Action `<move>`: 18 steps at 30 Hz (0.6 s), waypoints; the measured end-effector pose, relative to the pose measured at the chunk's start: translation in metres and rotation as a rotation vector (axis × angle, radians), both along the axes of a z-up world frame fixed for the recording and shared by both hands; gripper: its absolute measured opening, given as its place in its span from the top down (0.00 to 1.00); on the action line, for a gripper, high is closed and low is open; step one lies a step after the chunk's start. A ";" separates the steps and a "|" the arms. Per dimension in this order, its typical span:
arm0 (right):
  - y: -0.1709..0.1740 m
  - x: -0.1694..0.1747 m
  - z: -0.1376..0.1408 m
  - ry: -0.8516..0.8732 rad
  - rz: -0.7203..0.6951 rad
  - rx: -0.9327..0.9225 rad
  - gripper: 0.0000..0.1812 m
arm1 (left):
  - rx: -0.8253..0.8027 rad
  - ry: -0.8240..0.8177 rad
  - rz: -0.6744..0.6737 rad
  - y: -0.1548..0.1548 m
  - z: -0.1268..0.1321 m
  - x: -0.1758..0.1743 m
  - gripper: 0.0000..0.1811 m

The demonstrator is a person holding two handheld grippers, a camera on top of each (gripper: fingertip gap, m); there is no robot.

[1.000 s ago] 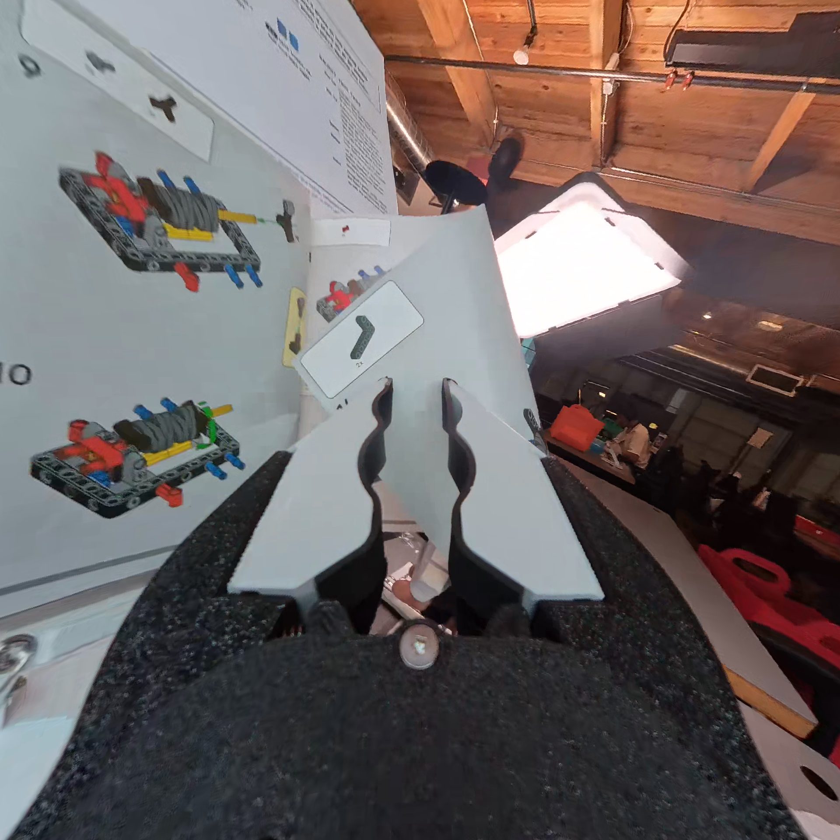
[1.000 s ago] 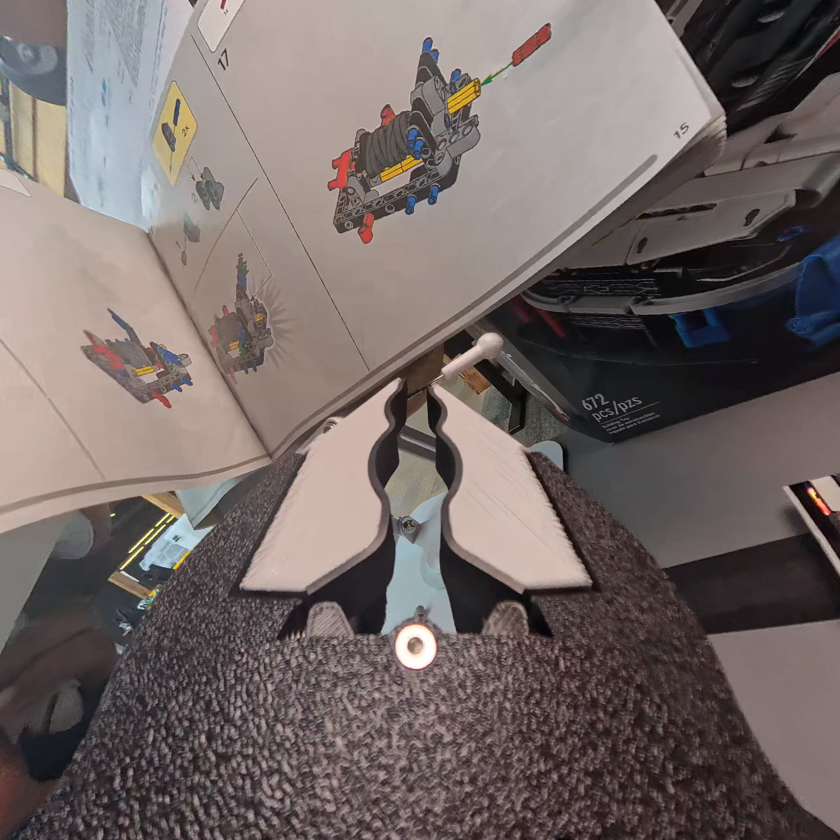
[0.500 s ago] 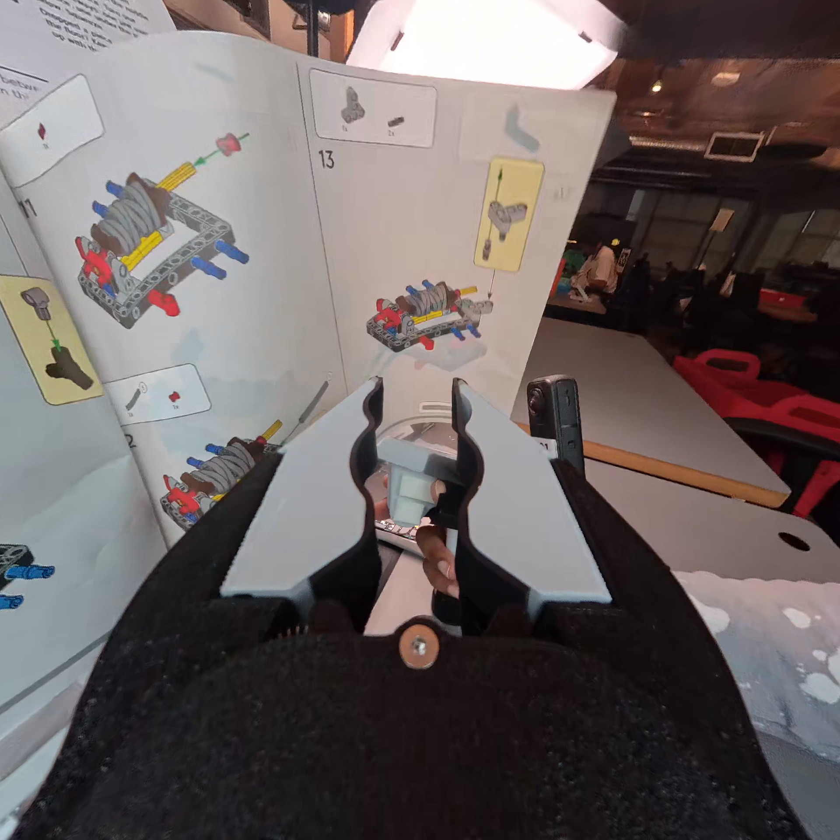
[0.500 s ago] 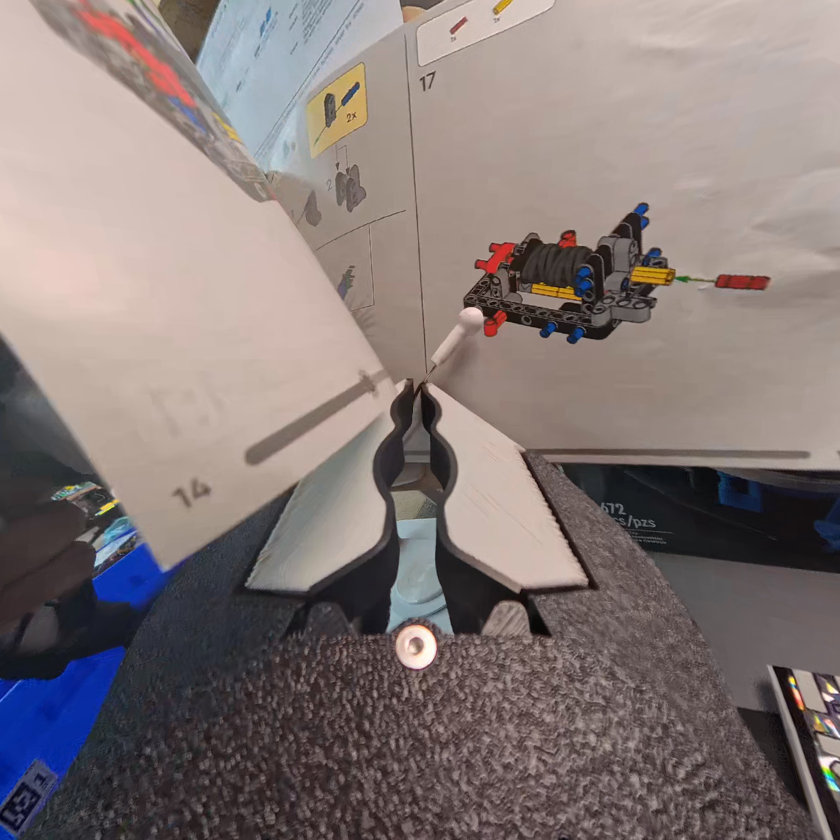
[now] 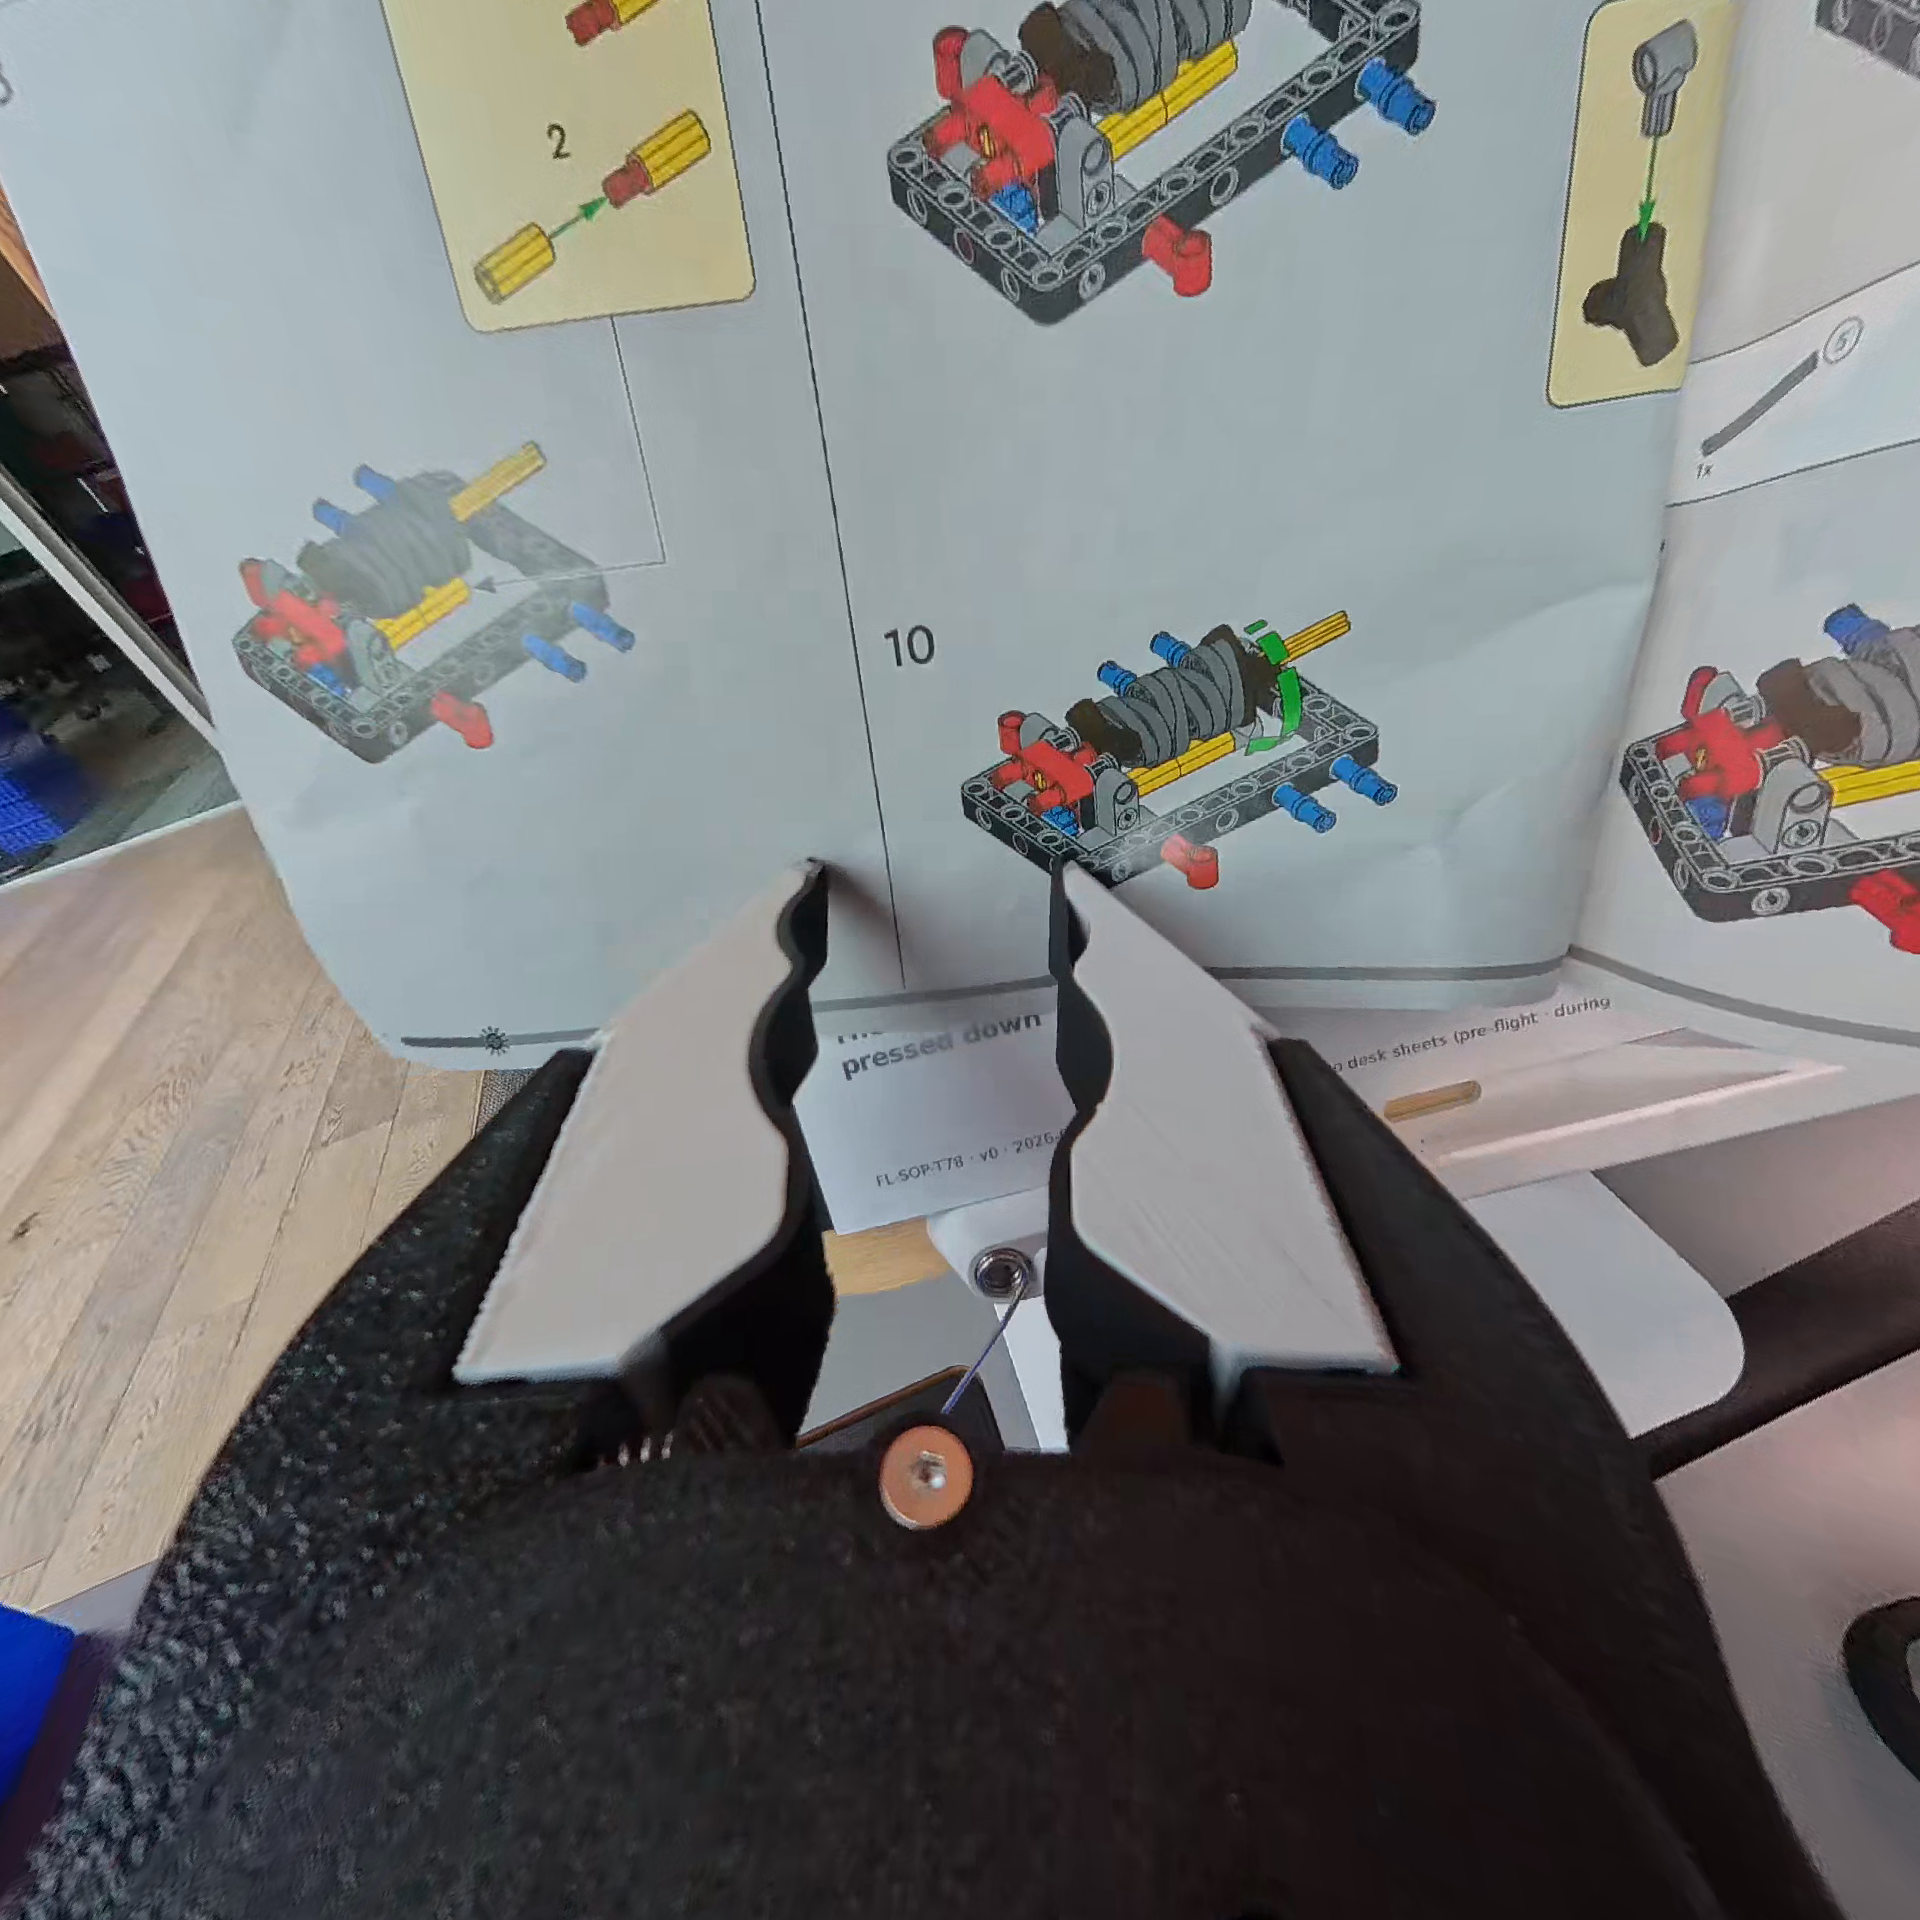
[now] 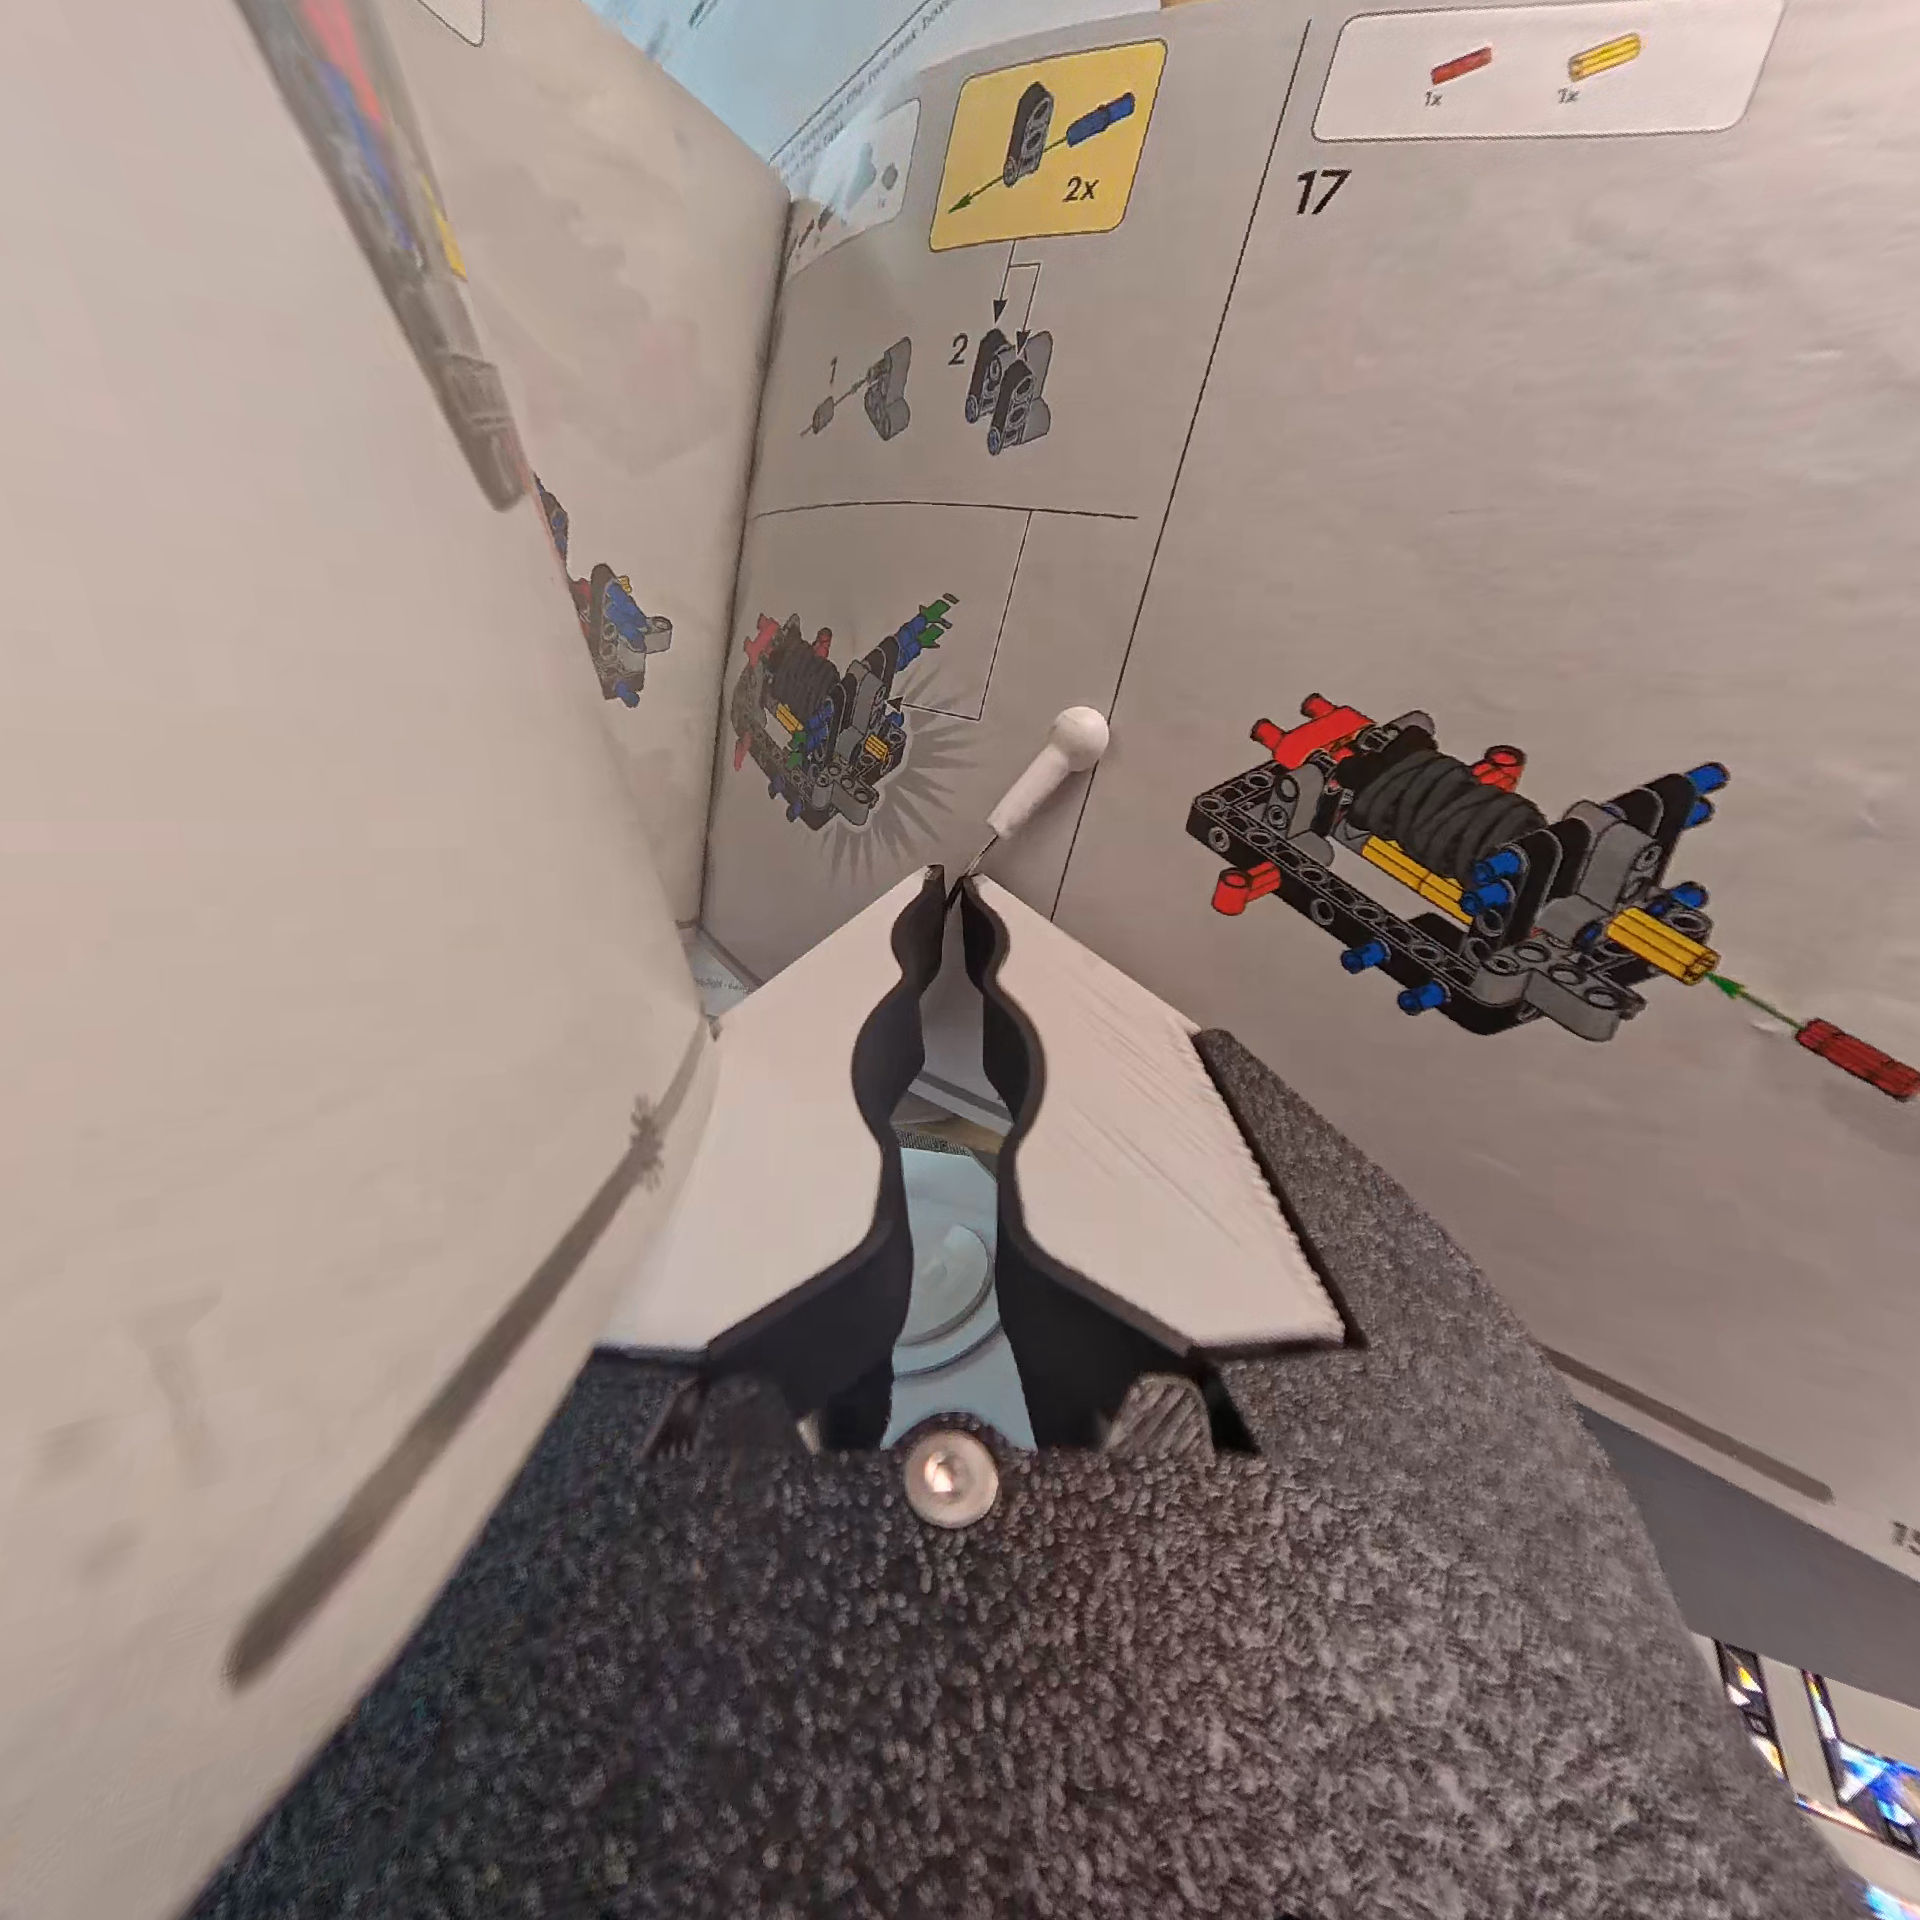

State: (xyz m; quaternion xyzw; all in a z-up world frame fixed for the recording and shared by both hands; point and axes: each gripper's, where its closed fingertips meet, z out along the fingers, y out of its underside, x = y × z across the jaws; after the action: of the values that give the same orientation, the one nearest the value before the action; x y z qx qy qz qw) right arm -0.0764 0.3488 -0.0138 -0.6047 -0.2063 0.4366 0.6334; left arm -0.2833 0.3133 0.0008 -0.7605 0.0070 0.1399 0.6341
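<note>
– So, what has the right gripper (image 6: pixel 948 883) got?

– A pin (image 6: pixel 1044 774). The jaws are pressed together on its thin metal shank, right at their tips, so the white stem and ball head stick out ahead and up to the right. Held that far forward, I'd say, the whole handle stays clear of the fingers.

– And where does the pin sit against the booklet (image 6: pixel 1455 468)?

– In front of the open spread, its head over the line between two drawing panels. Whether the head touches the paper I cannot tell. A loose page (image 6: pixel 260 727) curls up along the left of that view, close beside the gripper, blurred.

– Why is the booklet upright like that?

– My guess is that its pages are fanned and it stands on its lower edge, so the drawings face both cameras. What props it up from behind is hidden.

– The left gripper (image 5: pixel 935 883)?

– Its jaws stand well apart, with nothing between them. The tips reach the bottom of a booklet (image 5: pixel 1039 468) page, either side of the line that splits two panels. They look near the paper; contact I cannot confirm.

– Anything under it?

– A printed sheet (image 5: pixel 935 1122) lies flat below the booklet's lower edge, seen through the gap in the jaws, on a white surface. Wooden floor (image 5: pixel 156 1091) shows off to the left, lower down.

– So only one gripper is loaded.

– Yes: the right one carries the pin, the left one is empty.
</note>
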 end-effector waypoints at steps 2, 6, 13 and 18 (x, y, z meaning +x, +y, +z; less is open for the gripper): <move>-0.002 0.000 0.000 -0.005 0.002 0.007 0.98 | -0.001 -0.025 -0.001 0.000 -0.003 0.000 0.77; -0.005 0.003 -0.001 -0.003 0.011 -0.009 0.97 | -0.005 -0.042 -0.001 -0.001 -0.007 0.000 0.81; 0.009 0.065 -0.007 0.066 -0.208 -0.049 0.76 | -0.004 -0.050 -0.003 -0.003 -0.012 -0.001 0.83; 0.057 0.111 -0.037 0.093 -0.295 -0.226 0.66 | -0.006 -0.061 -0.004 -0.004 -0.013 0.000 0.84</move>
State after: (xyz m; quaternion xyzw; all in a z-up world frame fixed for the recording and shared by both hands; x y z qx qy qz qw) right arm 0.0344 0.4057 -0.0511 -0.6748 -0.0358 0.3867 0.6275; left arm -0.2837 0.3097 -0.0124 -0.7664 -0.0104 0.1155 0.6318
